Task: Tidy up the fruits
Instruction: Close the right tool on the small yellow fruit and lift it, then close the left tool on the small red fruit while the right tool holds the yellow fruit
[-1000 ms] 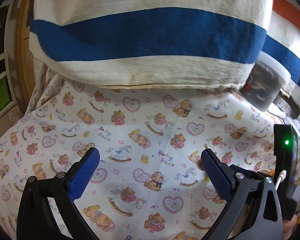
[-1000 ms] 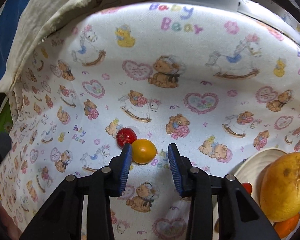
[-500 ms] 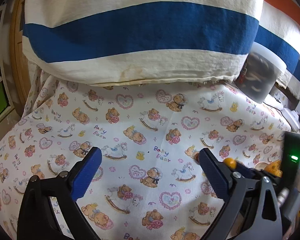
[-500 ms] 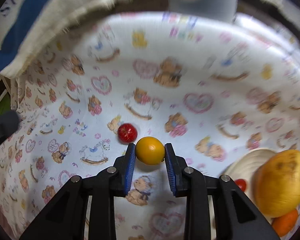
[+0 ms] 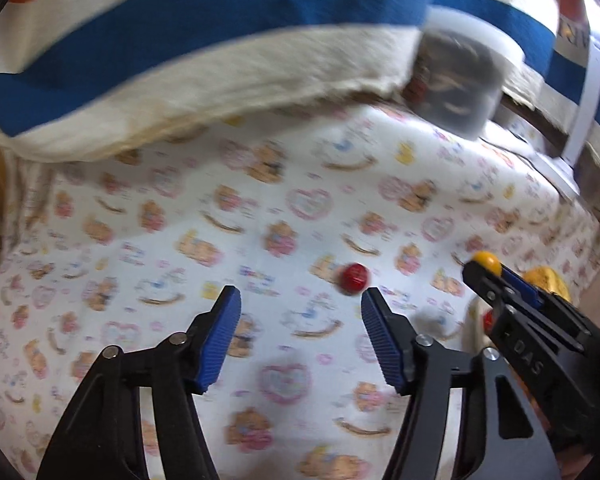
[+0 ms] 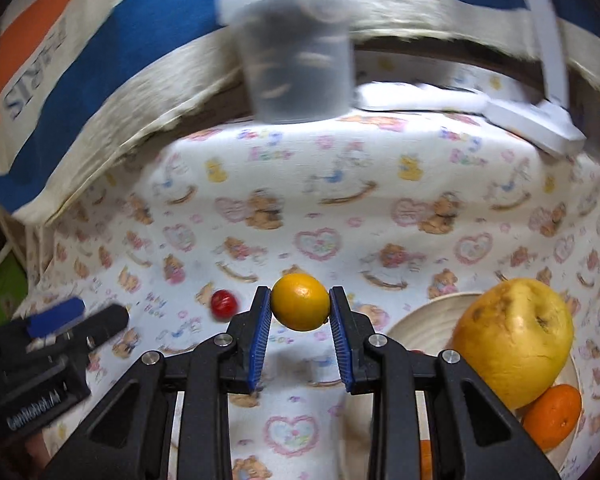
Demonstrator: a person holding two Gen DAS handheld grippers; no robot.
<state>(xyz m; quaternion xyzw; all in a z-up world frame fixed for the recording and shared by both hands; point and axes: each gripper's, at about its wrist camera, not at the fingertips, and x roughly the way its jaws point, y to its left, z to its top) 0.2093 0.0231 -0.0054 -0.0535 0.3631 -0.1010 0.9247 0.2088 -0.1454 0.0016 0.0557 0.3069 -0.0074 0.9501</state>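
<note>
My right gripper [image 6: 300, 312] is shut on a small yellow-orange fruit [image 6: 300, 307] and holds it above the bear-print cloth. It also shows in the left wrist view [image 5: 487, 264]. A small red fruit [image 6: 223, 302] lies on the cloth to its left, also seen in the left wrist view [image 5: 353, 275]. My left gripper [image 5: 300, 320] is open and empty, with the red fruit just beyond its right finger. A pale plate [image 6: 428, 316] at right holds a large yellow fruit [image 6: 512, 336] and an orange [image 6: 553, 412].
A translucent lidded tub [image 6: 296, 48] stands at the back of the cloth. A striped blue, white and orange towel [image 6: 100, 60] hangs behind. A white flat object [image 6: 540, 120] lies at the back right. The left gripper's body [image 6: 40, 356] is at left.
My right gripper closed on the yellow-orange fruit and lifted it off the cloth. My left gripper swung right and now faces the red fruit.
</note>
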